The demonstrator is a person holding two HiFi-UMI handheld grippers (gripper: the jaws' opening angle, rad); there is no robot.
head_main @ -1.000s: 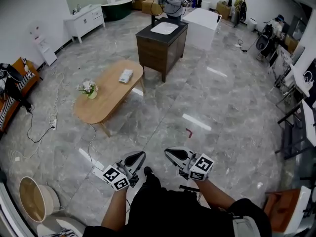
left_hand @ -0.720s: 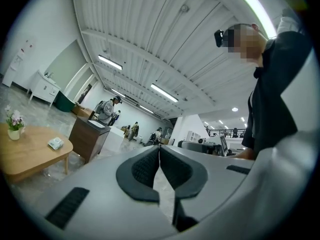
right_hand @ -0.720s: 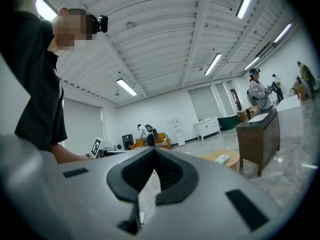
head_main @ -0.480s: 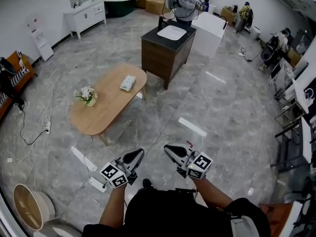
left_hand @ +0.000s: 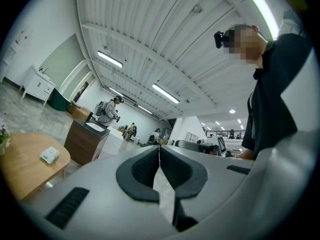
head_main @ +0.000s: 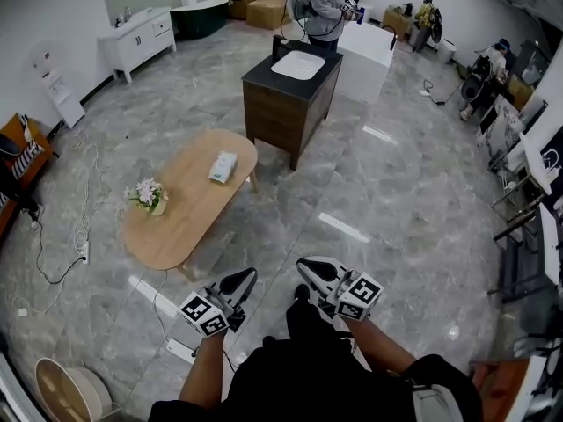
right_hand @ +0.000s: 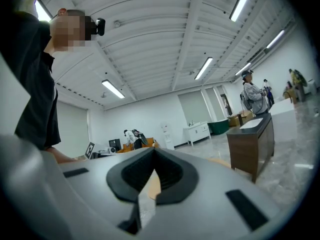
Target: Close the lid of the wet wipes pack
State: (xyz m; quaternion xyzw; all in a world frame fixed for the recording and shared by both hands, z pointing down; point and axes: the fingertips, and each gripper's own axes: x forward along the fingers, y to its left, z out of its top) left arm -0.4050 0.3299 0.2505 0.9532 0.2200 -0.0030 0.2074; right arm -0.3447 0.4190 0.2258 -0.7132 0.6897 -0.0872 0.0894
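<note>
Two grippers are held low in front of the person, out over the grey marble floor (head_main: 396, 192). In the head view the left gripper (head_main: 247, 277) sits near seven o'clock. Its jaws meet at the tips, leaving only a thin slit lower down and nothing between them. The right gripper (head_main: 308, 269) is just beside it at about five o'clock, jaws pressed tip to tip in the same way and empty.

The wet wipes pack (head_main: 223, 167) lies well apart from both, up at roughly eleven o'clock from the grippers. It rests flat on the far end of an oval wooden table (head_main: 180, 222). From here it is too small to tell whether its lid is up or down. A small pot of flowers (head_main: 147, 194) stands on the same table, at about eight o'clock from the pack.

Beyond the table, toward twelve o'clock, is a dark cabinet (head_main: 281, 104) with a white sink (head_main: 298, 65) set in its top. A person with a backpack (head_main: 322, 3) stands just behind it.
</note>
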